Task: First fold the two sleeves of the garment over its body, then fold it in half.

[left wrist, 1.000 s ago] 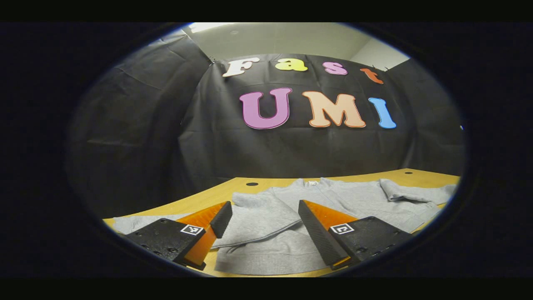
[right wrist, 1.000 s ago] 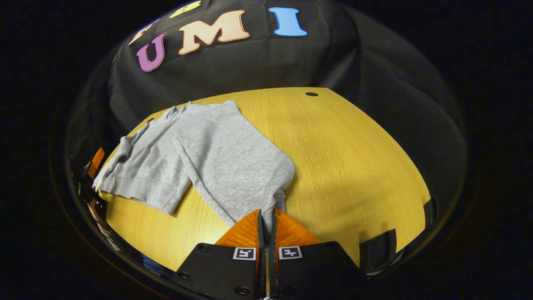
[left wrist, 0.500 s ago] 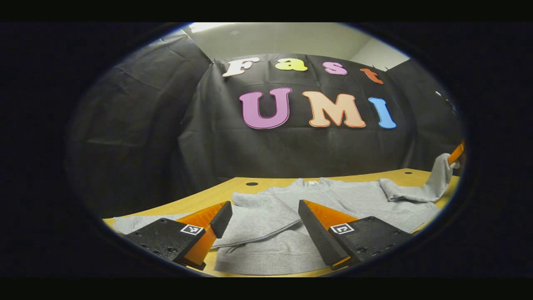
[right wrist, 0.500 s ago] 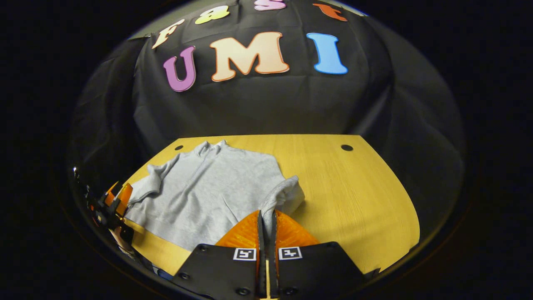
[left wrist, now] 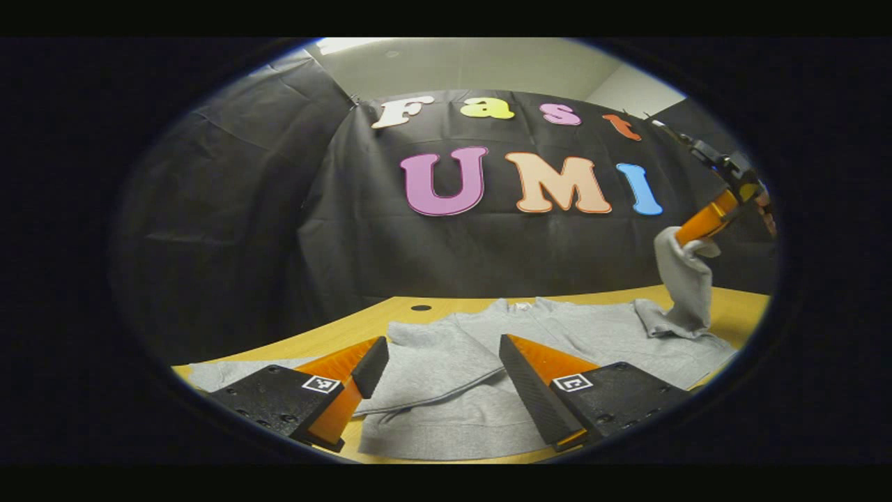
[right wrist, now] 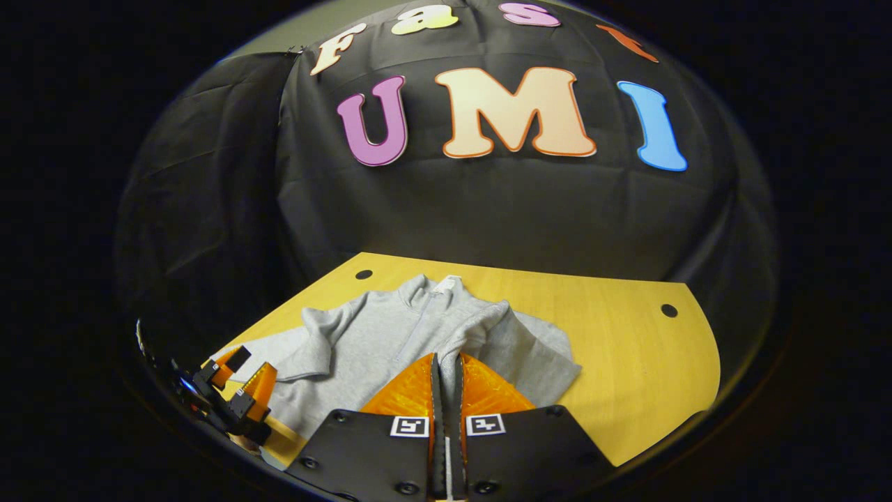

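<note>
A grey sweatshirt (right wrist: 390, 341) lies face up on the yellow wooden table (right wrist: 627, 348), its collar (right wrist: 446, 284) toward the black cloth wall and its hem toward the near edge.

The right claw (right wrist: 446, 369) has its two orange fingers pressed together on the cuff of the right sleeve (right wrist: 488, 328), a thin strip of grey fabric showing in the narrow slit between them. In the right gripper view the sleeve rises from the shoulder up to the fingers, forming a raised ridge over the body of the sweatshirt. In the left gripper view the same claw (left wrist: 686, 237) appears at the far right, well above the table, with the sleeve (left wrist: 686, 286) hanging down from it in a loose vertical fold whose lower end still rests on the garment.

The left claw (left wrist: 439, 362) is spread wide, holding nothing, low over the near hem of the sweatshirt (left wrist: 446, 418). The left sleeve (left wrist: 432, 355) is folded across the body (its cuff end lies between the two fingers in that view, not touched by either as far as can be told). In the right gripper view the left claw (right wrist: 244, 376) shows small at the lower left, just beside the sweatshirt's edge, fingers apart.

Two dark round holes (right wrist: 363, 275) mark the table near its far corners.
</note>
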The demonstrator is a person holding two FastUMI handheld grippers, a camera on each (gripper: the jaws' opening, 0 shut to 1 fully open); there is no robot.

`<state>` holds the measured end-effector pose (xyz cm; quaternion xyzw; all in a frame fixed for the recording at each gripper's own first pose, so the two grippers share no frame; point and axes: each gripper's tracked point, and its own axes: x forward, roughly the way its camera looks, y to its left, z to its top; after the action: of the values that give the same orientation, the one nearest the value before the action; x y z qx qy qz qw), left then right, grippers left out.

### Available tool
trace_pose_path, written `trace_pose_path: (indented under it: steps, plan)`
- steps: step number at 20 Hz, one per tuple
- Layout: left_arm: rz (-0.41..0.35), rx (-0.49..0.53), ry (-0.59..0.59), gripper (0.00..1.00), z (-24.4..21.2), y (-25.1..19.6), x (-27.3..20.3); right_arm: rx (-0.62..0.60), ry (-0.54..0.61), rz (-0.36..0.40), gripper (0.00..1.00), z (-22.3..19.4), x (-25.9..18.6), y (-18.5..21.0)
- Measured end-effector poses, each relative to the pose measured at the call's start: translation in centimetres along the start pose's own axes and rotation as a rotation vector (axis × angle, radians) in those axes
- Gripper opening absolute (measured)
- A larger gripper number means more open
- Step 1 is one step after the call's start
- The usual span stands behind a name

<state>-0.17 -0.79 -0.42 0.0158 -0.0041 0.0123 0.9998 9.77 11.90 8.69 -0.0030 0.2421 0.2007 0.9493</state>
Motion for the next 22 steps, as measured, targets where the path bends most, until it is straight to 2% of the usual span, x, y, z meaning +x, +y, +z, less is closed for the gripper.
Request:
trace_pose_path:
  steps: [3,6,11,18,22]
  plan:
    - [0.000,0.001,-0.001,0.95,0.0,0.0,0.0,0.008,-0.013,0.068,0.03,1.3,3.7,4.1]
    - [0.000,0.001,-0.003,0.94,0.0,0.0,0.0,0.017,-0.034,0.164,0.05,2.7,8.4,9.9]
    - [0.000,0.000,-0.001,0.95,0.0,0.0,0.1,0.040,-0.038,0.236,0.05,1.8,14.7,16.3]
    - [0.000,-0.001,-0.001,0.94,-0.2,-0.1,0.0,0.056,0.087,0.244,0.05,-5.2,22.1,18.5]
    - [0.000,0.001,-0.002,0.95,-0.1,0.0,0.0,0.052,0.076,0.243,0.06,-5.0,21.4,18.6]
